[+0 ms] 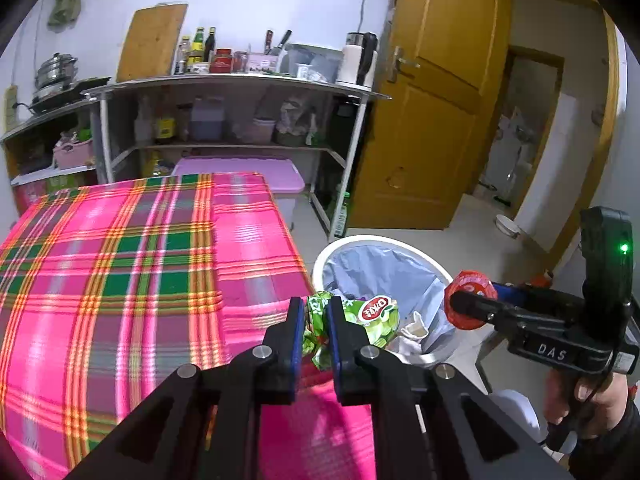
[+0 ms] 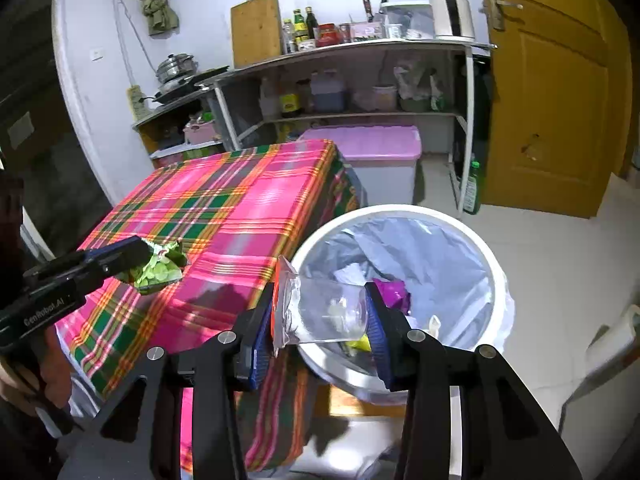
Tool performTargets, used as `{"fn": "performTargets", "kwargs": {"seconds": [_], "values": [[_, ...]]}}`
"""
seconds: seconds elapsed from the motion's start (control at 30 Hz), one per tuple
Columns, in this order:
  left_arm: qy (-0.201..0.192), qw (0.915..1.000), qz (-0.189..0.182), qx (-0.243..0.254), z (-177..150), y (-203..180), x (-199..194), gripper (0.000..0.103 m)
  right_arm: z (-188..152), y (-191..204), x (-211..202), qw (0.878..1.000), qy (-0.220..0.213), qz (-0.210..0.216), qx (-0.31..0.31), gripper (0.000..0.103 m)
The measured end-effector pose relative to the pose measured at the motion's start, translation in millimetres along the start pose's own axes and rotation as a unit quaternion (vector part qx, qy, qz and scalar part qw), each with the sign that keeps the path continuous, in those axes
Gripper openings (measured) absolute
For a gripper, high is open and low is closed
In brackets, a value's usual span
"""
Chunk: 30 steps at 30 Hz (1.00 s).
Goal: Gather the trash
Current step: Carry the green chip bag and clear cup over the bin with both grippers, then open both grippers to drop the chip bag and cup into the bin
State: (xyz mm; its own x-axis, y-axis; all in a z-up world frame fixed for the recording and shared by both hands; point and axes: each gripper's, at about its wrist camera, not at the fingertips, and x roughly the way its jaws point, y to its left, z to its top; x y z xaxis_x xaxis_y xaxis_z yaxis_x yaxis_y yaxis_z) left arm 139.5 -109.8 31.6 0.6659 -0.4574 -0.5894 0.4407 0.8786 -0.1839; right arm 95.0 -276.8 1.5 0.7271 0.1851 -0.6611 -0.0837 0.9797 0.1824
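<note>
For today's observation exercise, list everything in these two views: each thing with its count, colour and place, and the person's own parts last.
Snack wrapper: one, green, crumpled, held in the left gripper over the table edge.
Plastic cup: one, clear with a red peeled lid, held in the right gripper over the bin.
Trash bin: one, white with a grey liner, on the floor beside the table, some trash inside.
Table: one, pink, green and orange plaid cloth.
Storage box: one, pink lid, behind the table.
Shelving: metal, against the wall, with bottles, jars and a pot.
Door: one, yellow-brown, open.
Left gripper: black, blue pads.
Right gripper: black, blue pads.
Hand: one, holding the right gripper's handle.
</note>
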Motion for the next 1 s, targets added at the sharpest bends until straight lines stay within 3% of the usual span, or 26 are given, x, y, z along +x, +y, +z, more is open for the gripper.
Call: {"fn": "performTargets", "kwargs": {"seconds": [0.87,1.0], "values": [[0.093,0.9947,-0.043,0.012,13,-36,134,0.013,-3,-65,55,0.997,0.051,-0.028,0.05,0.043],[0.11,0.9928,-0.046,0.009,14,-37,149,0.025,-4,-71,63,0.996,0.059,-0.03,0.058,0.046]]}}
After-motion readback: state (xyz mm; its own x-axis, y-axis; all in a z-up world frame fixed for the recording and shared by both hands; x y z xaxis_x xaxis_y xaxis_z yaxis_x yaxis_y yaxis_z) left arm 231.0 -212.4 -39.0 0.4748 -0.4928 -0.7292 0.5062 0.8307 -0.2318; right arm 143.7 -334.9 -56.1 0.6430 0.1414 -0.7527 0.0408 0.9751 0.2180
